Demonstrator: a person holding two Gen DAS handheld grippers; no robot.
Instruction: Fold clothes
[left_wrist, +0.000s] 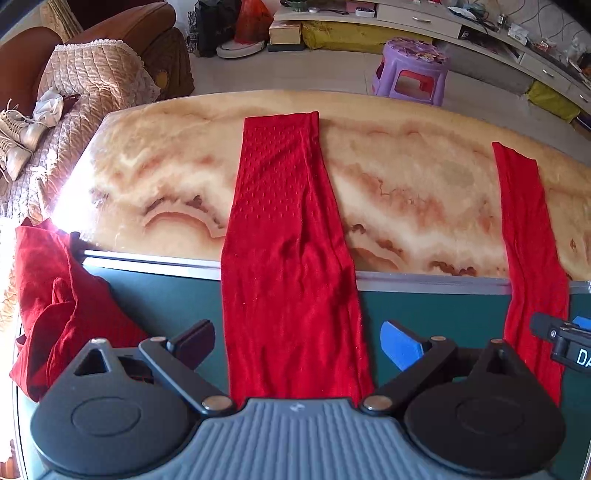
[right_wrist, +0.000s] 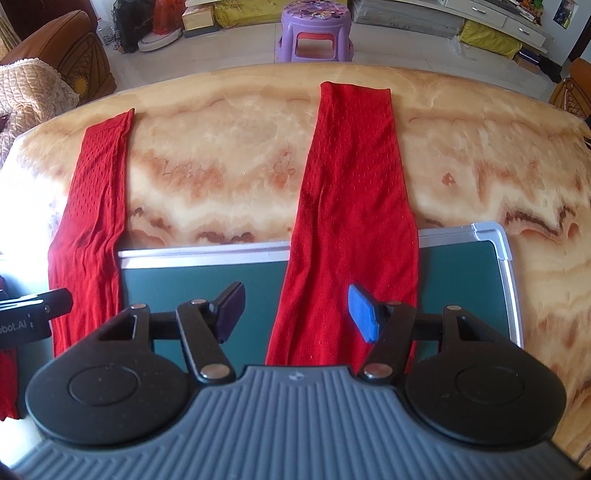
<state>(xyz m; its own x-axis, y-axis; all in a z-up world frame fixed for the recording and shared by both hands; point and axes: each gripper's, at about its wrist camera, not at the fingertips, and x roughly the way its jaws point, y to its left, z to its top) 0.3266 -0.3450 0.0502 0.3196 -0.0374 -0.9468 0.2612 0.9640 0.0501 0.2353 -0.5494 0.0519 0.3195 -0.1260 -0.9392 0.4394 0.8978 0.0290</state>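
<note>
Right wrist view: right gripper gapes wide over a red legging; purple stool beyond the table.

The red cloth looks soft and knitted, with rows of tiny holes near the top. The table is shiny, smooth stone with wavy orange streaks. The green board is dull and flat, with a silvery metal edge. The purple stool is glossy plastic. The sofa cover is bumpy, quilted cloth.
</note>
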